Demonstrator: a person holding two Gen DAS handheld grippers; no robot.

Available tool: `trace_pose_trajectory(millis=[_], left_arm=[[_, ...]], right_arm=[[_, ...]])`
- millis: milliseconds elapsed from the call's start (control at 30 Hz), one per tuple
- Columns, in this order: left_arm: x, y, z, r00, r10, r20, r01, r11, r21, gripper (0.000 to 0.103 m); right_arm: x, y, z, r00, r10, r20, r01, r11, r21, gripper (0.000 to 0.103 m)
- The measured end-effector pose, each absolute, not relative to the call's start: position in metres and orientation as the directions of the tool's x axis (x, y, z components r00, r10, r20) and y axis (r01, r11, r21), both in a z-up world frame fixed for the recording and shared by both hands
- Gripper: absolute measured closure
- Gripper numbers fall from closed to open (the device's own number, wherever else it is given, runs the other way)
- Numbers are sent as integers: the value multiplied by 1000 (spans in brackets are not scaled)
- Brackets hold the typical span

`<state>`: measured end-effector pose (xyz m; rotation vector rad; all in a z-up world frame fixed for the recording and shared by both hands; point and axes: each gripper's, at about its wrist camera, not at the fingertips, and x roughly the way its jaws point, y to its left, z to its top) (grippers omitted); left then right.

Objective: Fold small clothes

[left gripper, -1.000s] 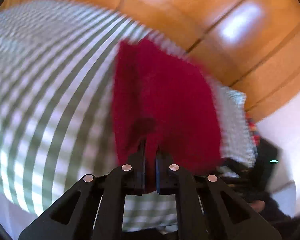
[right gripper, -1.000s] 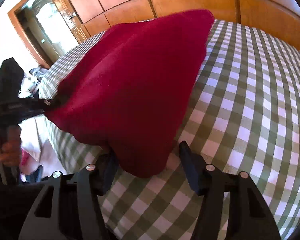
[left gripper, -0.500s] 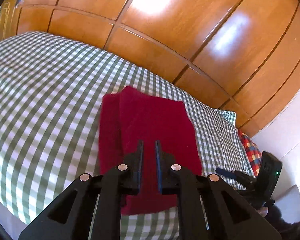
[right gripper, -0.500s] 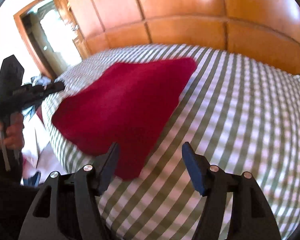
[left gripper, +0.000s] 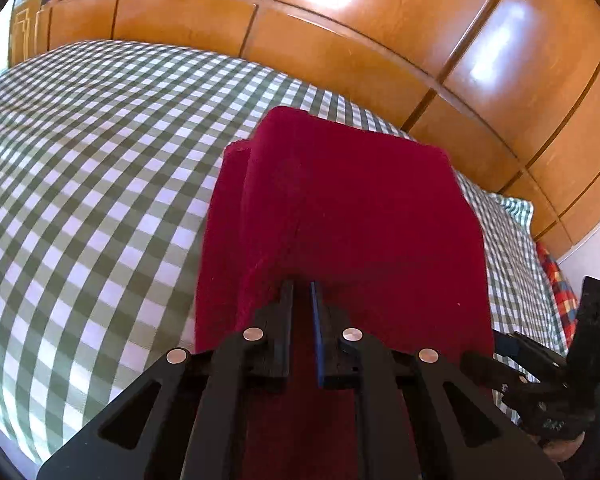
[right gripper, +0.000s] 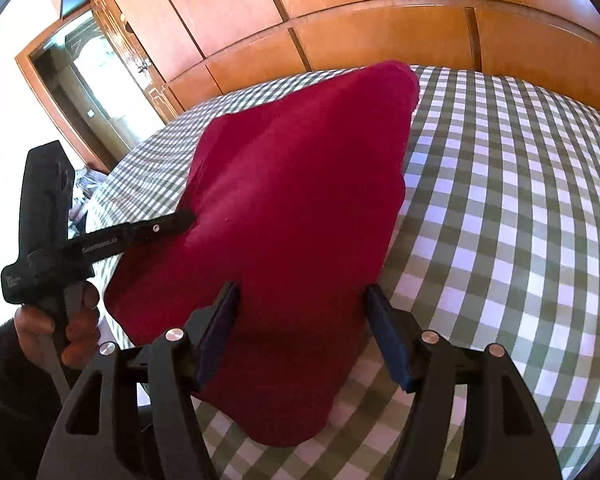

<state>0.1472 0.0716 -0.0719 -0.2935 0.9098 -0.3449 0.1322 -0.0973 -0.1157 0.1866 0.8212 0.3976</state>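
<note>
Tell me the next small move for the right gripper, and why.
Probably close the right gripper on the near edge of the red cloth. Its jaws stand open astride that edge, while the left gripper looks shut on the cloth's other side, so a matching grip would let both lift it for a fold.

The red cloth (left gripper: 340, 216) in my tongs looks like soft fleece or knit, matt with a slightly fuzzy nap, no shine at all. The bed sheet (left gripper: 100, 168) under it is a thin woven cotton type, green and white checks, flat and smooth, also matt. My left tongs (left gripper: 300, 292) and right tongs (right gripper: 300, 296) are matt black plastic, a bit grainy, with small shiny metal pins and blue rubbery-looking pads (right gripper: 384, 332). The wardrobe panels (left gripper: 340, 40) behind are varnished wood, properly glossy, throwing back big bright window glare.
</note>
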Motion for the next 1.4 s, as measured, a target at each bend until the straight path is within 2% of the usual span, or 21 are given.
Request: trace_pose_trajectory(millis=[133, 167, 200, 233, 267, 467, 533, 567, 600, 633, 667, 700, 733, 800, 967, 1100, 1267, 1400], left_arm=[[138, 73, -51, 594, -373, -713, 166, 924, -344, 92], [133, 74, -42, 611, -359, -706, 169, 930, -327, 79], [130, 77, -34, 634, -345, -692, 167, 935, -313, 43], [129, 82, -30, 648, -341, -681, 155, 935, -320, 24], [128, 87, -28, 658, -348, -668, 147, 929, -339, 16], [152, 100, -62, 577, -327, -749, 106, 938, -329, 19], [158, 105, -83, 528, -379, -760, 111, 918, -381, 21], [159, 107, -88, 528, -398, -750, 117, 909, -400, 21], [159, 109, -92, 533, -410, -740, 128, 904, -409, 22], [160, 111, -94, 531, -427, -732, 132, 895, -426, 25], [161, 114, -96, 523, -468, -713, 137, 871, -472, 39], [161, 117, -99, 501, -553, -666, 161, 816, -556, 58], [161, 115, -99, 484, -600, -638, 183, 782, -596, 63], [157, 107, -92, 491, -605, -627, 233, 785, -574, 69], [155, 87, -82, 474, -652, -592, 304, 752, -585, 73], [163, 35, -73, 425, -695, -579, 379, 718, -584, 74], [182, -78, -46, 333, -763, -554, 525, 638, -563, 74], [192, -186, -28, 255, -784, -566, 628, 579, -520, 74]], right_arm=[[138, -117, -111, 589, 476, -654, -258, 877, 406, 23], [141, -126, -108, 582, 507, -636, -252, 856, 452, 20], [144, -132, -106, 579, 529, -620, -247, 839, 486, 14], [148, -141, -104, 580, 560, -591, -232, 809, 540, 12], [155, -149, -104, 579, 584, -569, -212, 782, 586, 12], [198, -164, -120, 530, 636, -561, -162, 726, 669, 11], [214, -154, -134, 482, 653, -584, -165, 723, 671, 12], [217, -150, -139, 471, 657, -589, -167, 722, 672, 14], [220, -145, -143, 460, 669, -584, -179, 714, 676, 26], [222, -139, -145, 458, 660, -595, -190, 727, 660, 32], [221, -135, -145, 464, 653, -598, -194, 734, 651, 36], [218, -134, -145, 465, 659, -592, -196, 728, 657, 44], [215, -135, -143, 467, 667, -581, -200, 719, 665, 53], [206, -135, -134, 481, 668, -568, -230, 722, 653, 58], [177, -157, -104, 543, 639, -545, -281, 750, 599, 61], [154, -199, -79, 616, 580, -533, -266, 790, 553, 61], [102, -291, -48, 741, 445, -503, -168, 848, 503, 61], [63, -378, -48, 821, 303, -483, -18, 860, 509, 61]])
